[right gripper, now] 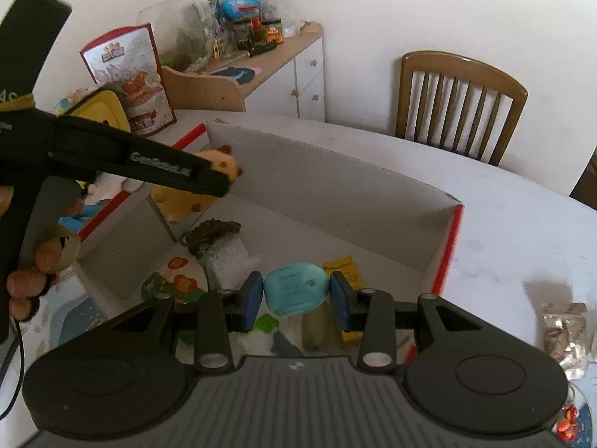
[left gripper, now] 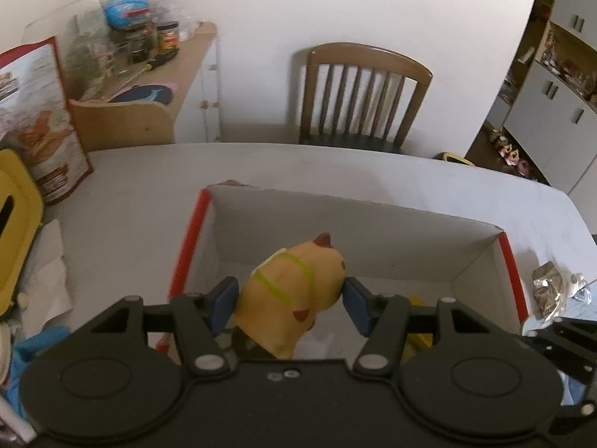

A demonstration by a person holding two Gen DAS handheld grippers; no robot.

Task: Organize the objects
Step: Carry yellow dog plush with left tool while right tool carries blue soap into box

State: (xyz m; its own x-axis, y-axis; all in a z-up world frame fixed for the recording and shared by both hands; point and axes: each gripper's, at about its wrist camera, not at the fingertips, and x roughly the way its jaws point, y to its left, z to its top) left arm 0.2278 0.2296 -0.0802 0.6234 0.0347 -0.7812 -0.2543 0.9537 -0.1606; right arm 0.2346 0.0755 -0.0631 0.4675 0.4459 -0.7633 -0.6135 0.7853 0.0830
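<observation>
My left gripper (left gripper: pixel 289 300) is shut on a yellow cat-shaped toy (left gripper: pixel 289 298) with green straps, held over the open cardboard box (left gripper: pixel 373 220) with red edges. The right wrist view shows the same toy (right gripper: pixel 220 162) at the box's left end, gripped by the left tool, which a hand (right gripper: pixel 26 280) holds. My right gripper (right gripper: pixel 296 295) is shut on a turquoise soap-like block (right gripper: pixel 296 291) above the box's near part. Inside the box lie a dark green clump (right gripper: pixel 211 233), a white foam piece (right gripper: pixel 231 261), a yellow packet (right gripper: pixel 345 267) and printed wrappers.
The box stands on a white table (left gripper: pixel 149 186). Crumpled foil (right gripper: pixel 563 332) lies to its right. A yellow container (left gripper: pixel 15 224) and a red-and-white snack bag (left gripper: pixel 41 119) stand at the left. A wooden chair (left gripper: pixel 358 93) and a cluttered sideboard (right gripper: pixel 261 71) lie beyond.
</observation>
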